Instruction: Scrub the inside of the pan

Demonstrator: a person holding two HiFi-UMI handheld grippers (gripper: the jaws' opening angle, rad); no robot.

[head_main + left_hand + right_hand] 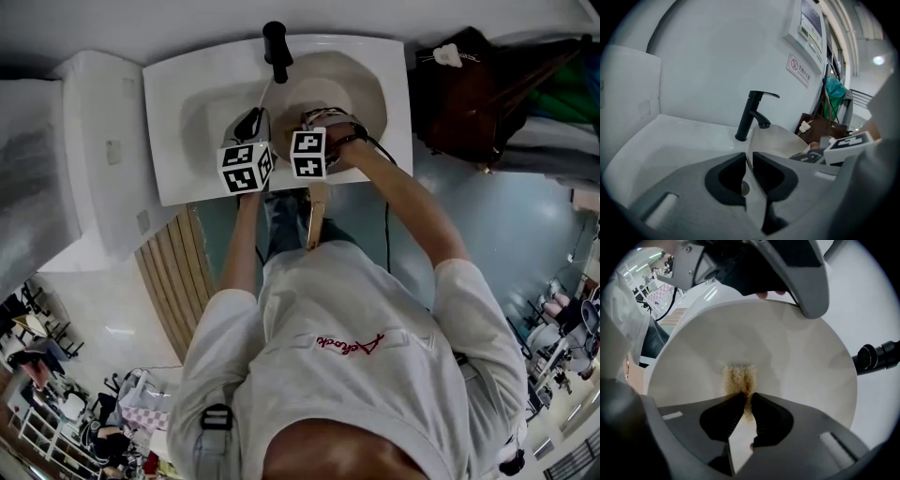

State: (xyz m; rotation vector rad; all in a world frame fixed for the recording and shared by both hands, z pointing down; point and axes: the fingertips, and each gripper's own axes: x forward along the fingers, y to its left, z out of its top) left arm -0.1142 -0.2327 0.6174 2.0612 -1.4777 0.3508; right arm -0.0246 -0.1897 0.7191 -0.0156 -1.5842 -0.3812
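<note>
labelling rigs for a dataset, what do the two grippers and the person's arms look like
The left gripper and right gripper are matching grey moulded shells with black ribbed pads. Each carries a white cube printed with black square markers. A thin black cable runs by the right arm. The person wears a pale short-sleeved shirt.

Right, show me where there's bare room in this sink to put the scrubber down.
Free: the left half of the sink, from its left rim to the faucet. Crowded: the right half, filled by the pan, with the left tool on its rim and the right tool holding the scrubber inside.
</note>
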